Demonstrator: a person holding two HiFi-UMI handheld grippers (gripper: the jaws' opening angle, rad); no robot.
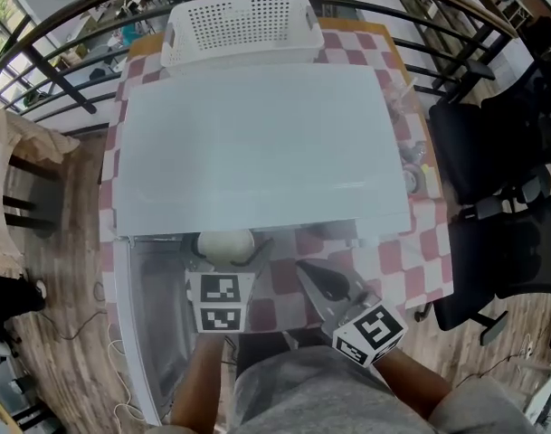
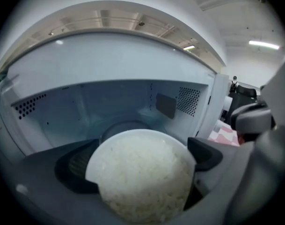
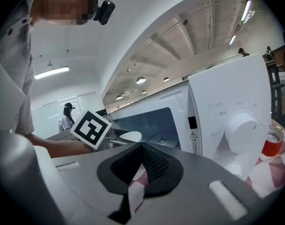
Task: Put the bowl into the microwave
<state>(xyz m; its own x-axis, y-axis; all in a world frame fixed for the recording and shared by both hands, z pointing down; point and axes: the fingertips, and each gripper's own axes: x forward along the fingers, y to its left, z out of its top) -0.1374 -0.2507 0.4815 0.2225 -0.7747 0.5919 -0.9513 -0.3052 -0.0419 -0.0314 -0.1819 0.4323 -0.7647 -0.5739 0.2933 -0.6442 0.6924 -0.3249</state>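
A white bowl (image 1: 225,244) heaped with rice (image 2: 142,177) sits between the jaws of my left gripper (image 1: 225,259), which is shut on it. The bowl hangs at the mouth of the open white microwave (image 1: 257,143), just in front of the cavity. In the left gripper view the round turntable (image 2: 126,125) lies right behind the bowl. The microwave door (image 1: 135,324) is swung open to the left. My right gripper (image 1: 307,269) is to the right of the bowl, in front of the microwave, shut with nothing in it (image 3: 142,150). From there the bowl (image 3: 130,136) shows at the opening.
The microwave's control panel with a round dial (image 3: 240,125) is on its right side. A red can (image 3: 273,143) stands beside it on the pink checked tablecloth (image 1: 424,251). A white perforated basket (image 1: 242,25) sits behind the microwave. Black chairs (image 1: 492,152) stand to the right.
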